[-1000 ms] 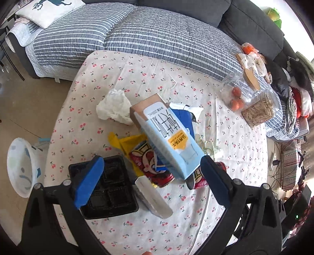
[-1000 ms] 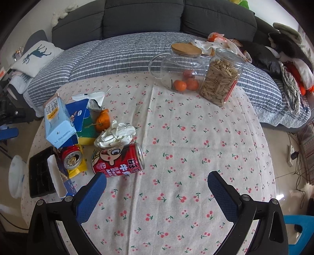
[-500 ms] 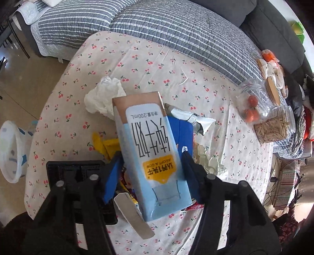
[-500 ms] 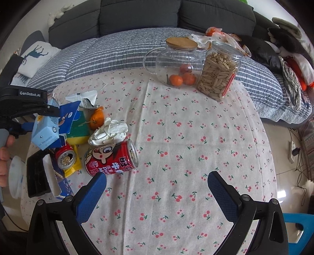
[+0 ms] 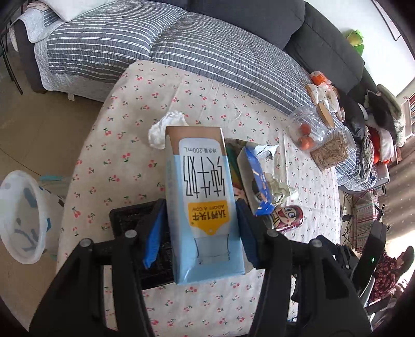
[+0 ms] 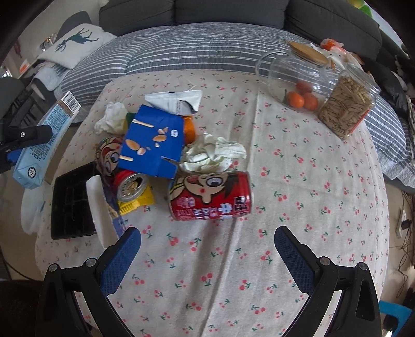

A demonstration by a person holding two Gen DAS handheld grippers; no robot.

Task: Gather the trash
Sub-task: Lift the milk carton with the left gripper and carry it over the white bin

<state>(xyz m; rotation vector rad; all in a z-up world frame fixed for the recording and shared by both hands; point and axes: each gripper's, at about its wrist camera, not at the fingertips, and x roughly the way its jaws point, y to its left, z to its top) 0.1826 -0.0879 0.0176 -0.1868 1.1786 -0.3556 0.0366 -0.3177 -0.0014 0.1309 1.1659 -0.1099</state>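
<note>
We are in a home living room. A dark grey sofa runs along the far side, its seat covered by a grey-and-white striped quilt, with a white pillow printed with a deer at the sofa's left end. In front of the sofa stands a round counter under a white cherry-print tablecloth. At the sofa's right end we see a heap of clothes and a green plush toy.

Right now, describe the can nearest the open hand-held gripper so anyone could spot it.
On the cherry-print tablecloth, look just ahead of the open right hand-held gripper. The red can lies on its side apart from the trash pile, its cartoon face fully visible, unlike the two half-buried cans.
</note>
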